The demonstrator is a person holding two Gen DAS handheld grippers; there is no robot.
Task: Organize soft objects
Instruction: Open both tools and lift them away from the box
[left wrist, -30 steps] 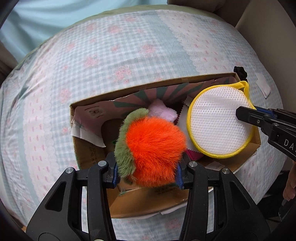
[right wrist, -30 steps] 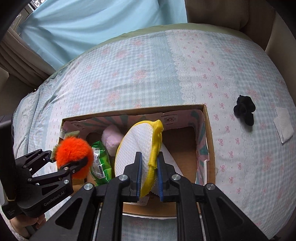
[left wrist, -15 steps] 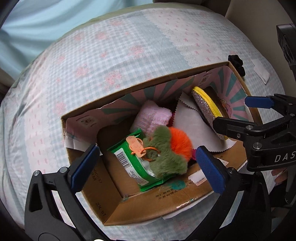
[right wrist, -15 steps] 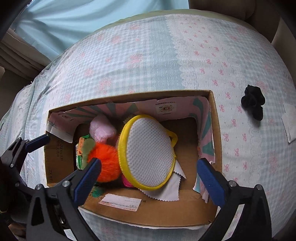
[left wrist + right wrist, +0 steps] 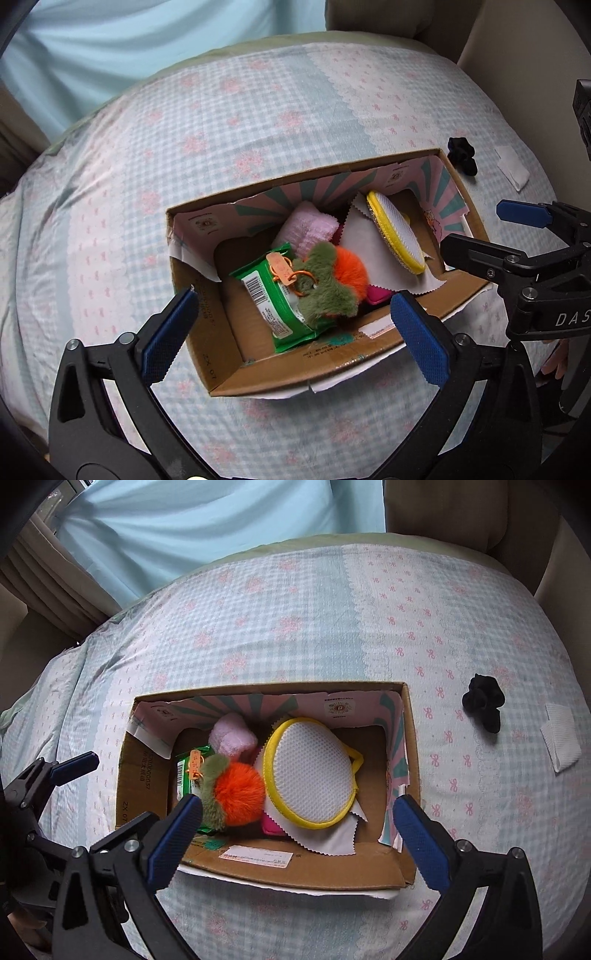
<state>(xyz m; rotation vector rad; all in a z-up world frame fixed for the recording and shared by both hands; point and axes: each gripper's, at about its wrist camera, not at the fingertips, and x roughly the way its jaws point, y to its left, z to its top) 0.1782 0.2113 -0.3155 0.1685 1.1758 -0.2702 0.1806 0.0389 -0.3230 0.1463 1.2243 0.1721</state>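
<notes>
Both spread wide and empty: left gripper, right gripper. Orange plush and mesh pouch lying inside cardboard box. Next probably: reach far right for black scrunchie on bed.

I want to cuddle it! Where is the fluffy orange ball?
In both views, the fluffy orange ball lies inside the cardboard box, between the green packet and the yellow-rimmed mesh pouch.

Box on bed; inside, plush ball left of mesh pouch; scrunchie right of box, apart.
</notes>
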